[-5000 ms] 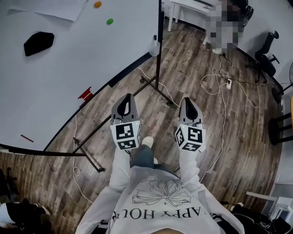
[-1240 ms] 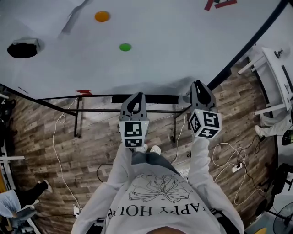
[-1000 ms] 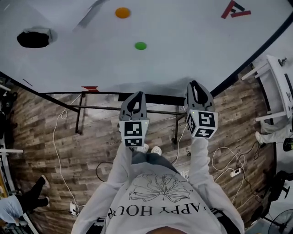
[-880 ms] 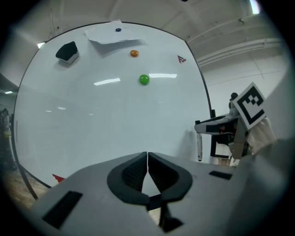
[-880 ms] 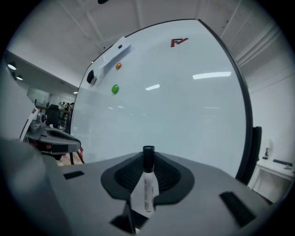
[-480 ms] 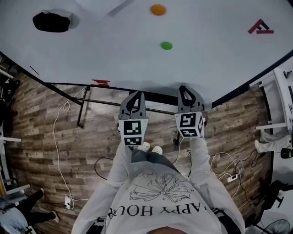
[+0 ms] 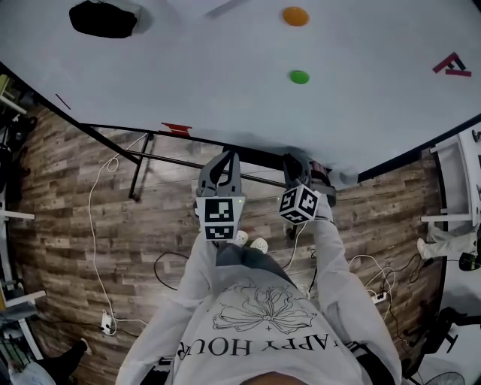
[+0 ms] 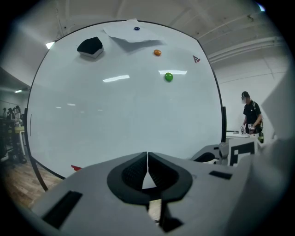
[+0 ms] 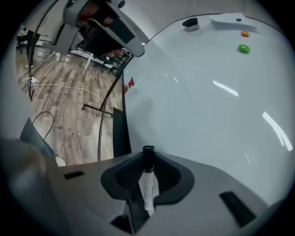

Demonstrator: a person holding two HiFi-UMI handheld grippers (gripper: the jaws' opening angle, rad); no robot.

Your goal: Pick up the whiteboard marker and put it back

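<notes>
A white whiteboard marker (image 9: 147, 179) with a black cap stands between the pads of my right gripper (image 9: 146, 159), which is shut on it, cap pointing forward. In the head view the right gripper (image 7: 294, 162) is rolled to one side and sits low at the whiteboard's (image 7: 225, 68) bottom edge, over the dark tray ledge (image 7: 255, 156). My left gripper (image 7: 223, 158) is beside it on the left, jaws shut with nothing in them (image 8: 147, 159); it faces the board's lower part.
On the board are a black eraser (image 7: 104, 18), an orange magnet (image 7: 295, 16), a green magnet (image 7: 299, 77) and small red marks (image 7: 177, 128). The stand's legs (image 7: 139, 177) and loose cables (image 7: 98, 225) cross the wood floor. A person (image 8: 251, 117) stands at a table far right.
The right gripper has come down and leftward to the board's bottom edge and rolled sideways with the marker still in it. The left gripper has edged a little nearer the board.
</notes>
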